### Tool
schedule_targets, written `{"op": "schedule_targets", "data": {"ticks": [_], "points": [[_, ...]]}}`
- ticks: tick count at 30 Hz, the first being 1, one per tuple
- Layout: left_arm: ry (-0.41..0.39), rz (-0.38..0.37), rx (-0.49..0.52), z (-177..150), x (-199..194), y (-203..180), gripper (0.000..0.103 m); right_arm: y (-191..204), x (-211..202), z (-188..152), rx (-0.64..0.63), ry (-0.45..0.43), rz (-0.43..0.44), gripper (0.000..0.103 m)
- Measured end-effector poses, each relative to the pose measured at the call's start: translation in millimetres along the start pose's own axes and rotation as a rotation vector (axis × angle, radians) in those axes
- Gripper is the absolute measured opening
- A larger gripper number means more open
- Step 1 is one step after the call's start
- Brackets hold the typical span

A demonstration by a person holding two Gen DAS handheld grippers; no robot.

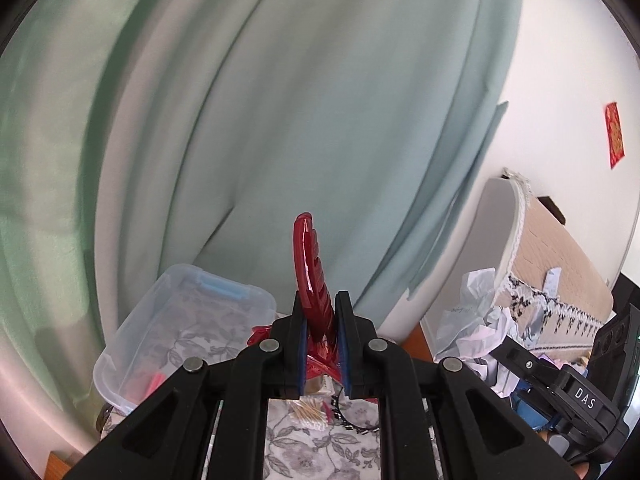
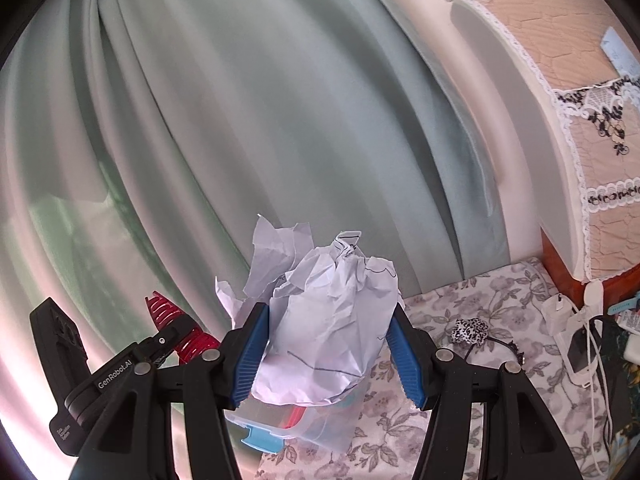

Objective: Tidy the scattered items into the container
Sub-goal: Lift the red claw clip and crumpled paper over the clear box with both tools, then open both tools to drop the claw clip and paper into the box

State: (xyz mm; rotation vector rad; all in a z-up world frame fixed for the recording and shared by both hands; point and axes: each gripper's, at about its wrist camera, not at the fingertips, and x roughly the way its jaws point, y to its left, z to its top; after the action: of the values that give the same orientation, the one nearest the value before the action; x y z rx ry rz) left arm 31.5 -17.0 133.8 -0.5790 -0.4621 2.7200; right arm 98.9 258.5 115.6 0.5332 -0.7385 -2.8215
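My left gripper is shut on a red hair claw clip, which sticks up between the pads; the same clip shows at the left of the right wrist view. My right gripper is shut on a big ball of crumpled white paper, also visible as crumpled paper in the left wrist view. A clear plastic container with a blue latch stands on the floral cloth, left of and below the clip; the container lies under the paper ball, with something red inside.
Cotton swabs and a black hair band lie on the floral cloth. A leopard scrunchie, a white charger with cables and a cloth-covered cabinet sit to the right. Green curtains hang behind.
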Motion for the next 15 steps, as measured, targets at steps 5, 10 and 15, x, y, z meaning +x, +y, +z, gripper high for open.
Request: {"op": "schedule_targets", "data": {"ticks": [5,10,15], "points": [[0.014,0.02,-0.064,-6.1,6.3,34.2,0.013,12.5,22.9,-9.1,-0.032,0.056,-0.011,0.062],[0.045,0.036,-0.133,-15.5,18.0,70.6,0.013,26.1,52.4,-20.7,-0.074,0.124,-0.027,0.062],[0.068,0.053,-0.191,-22.3,26.8,103.2,0.013,40.1,86.6,-36.1,-0.117,0.198,-0.028,0.062]]}}
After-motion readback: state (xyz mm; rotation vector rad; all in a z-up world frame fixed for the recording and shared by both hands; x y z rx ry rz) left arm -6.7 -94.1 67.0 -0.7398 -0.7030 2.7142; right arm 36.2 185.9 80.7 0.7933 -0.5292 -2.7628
